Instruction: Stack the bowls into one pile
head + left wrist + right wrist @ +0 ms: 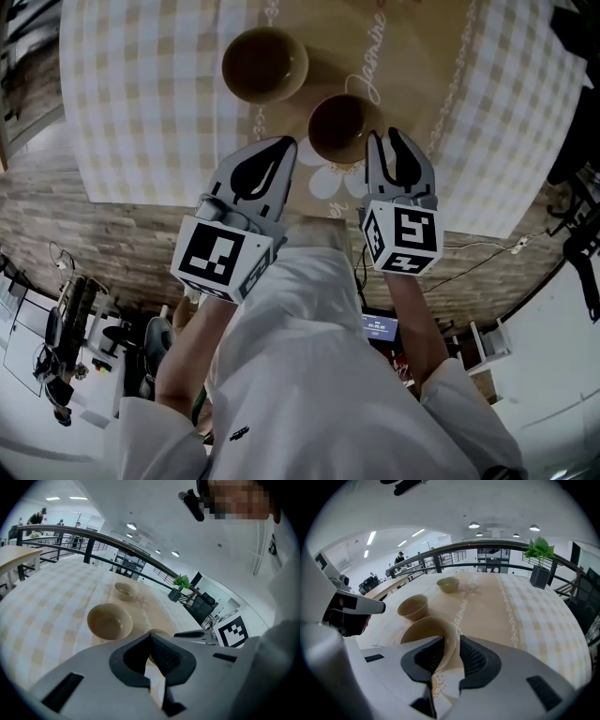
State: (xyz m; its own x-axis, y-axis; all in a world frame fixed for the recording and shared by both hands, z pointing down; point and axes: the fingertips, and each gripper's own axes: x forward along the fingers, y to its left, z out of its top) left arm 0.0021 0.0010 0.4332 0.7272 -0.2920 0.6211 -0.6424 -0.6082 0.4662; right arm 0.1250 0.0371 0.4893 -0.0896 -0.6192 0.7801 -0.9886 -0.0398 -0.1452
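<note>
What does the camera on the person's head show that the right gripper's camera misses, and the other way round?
Only the head view: the person's white sleeves and the marker cubes on both grippers, seen from above. Only the right gripper view: a third bowl farther back, a potted plant, a railing and ceiling lights. Both: the checked tablecloth, the nearest bowl with the right gripper's fingers closed on its rim, and a second bowl beyond it.
</note>
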